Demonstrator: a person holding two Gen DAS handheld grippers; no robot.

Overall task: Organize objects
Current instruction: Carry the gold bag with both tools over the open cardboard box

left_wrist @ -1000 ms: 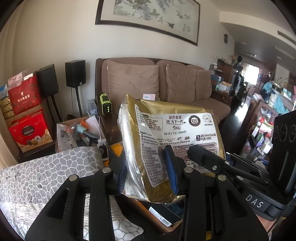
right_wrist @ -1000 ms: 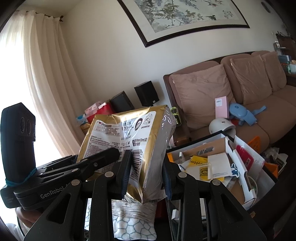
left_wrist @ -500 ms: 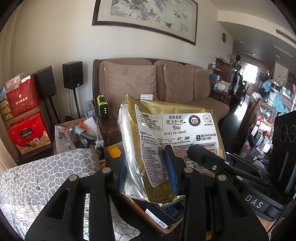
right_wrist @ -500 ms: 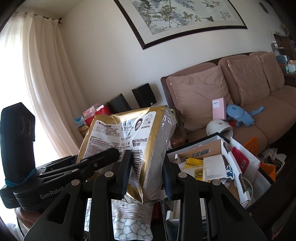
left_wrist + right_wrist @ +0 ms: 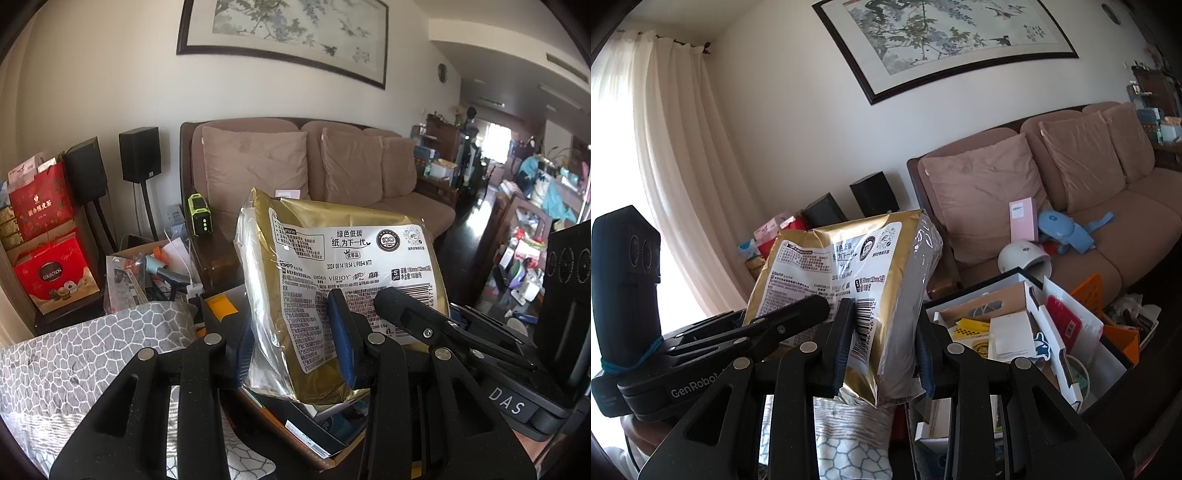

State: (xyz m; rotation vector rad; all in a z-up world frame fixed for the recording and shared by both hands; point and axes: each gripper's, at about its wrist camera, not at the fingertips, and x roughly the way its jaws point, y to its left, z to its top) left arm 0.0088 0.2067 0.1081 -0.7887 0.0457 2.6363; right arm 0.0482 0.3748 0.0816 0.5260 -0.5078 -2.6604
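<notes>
Above the open box (image 5: 1027, 295) of papers, one gold pack (image 5: 343, 280) hangs in the air — glossy crinkled film, soft and pillow-shaped, its white printed label facing both cameras. Two grippers clamp its lower edge: left gripper (image 5: 295, 341) and right gripper (image 5: 882, 350). Its long axis runs roughly level, between them.

A brown sofa (image 5: 1115, 236) is being used as the main carrying surface, set against the wall under the framed painting (image 5: 945, 40). Directly on its seat, a white dome-shaped device (image 5: 1025, 258), a blue toy (image 5: 1065, 230) and a pink box (image 5: 1022, 218), leaning upright against a back cushion (image 5: 986, 192), are being carried. Just beside the sofa's left end, a green-and-black device (image 5: 199, 216) is being supported on a dark wooden side table (image 5: 212, 258).
</notes>
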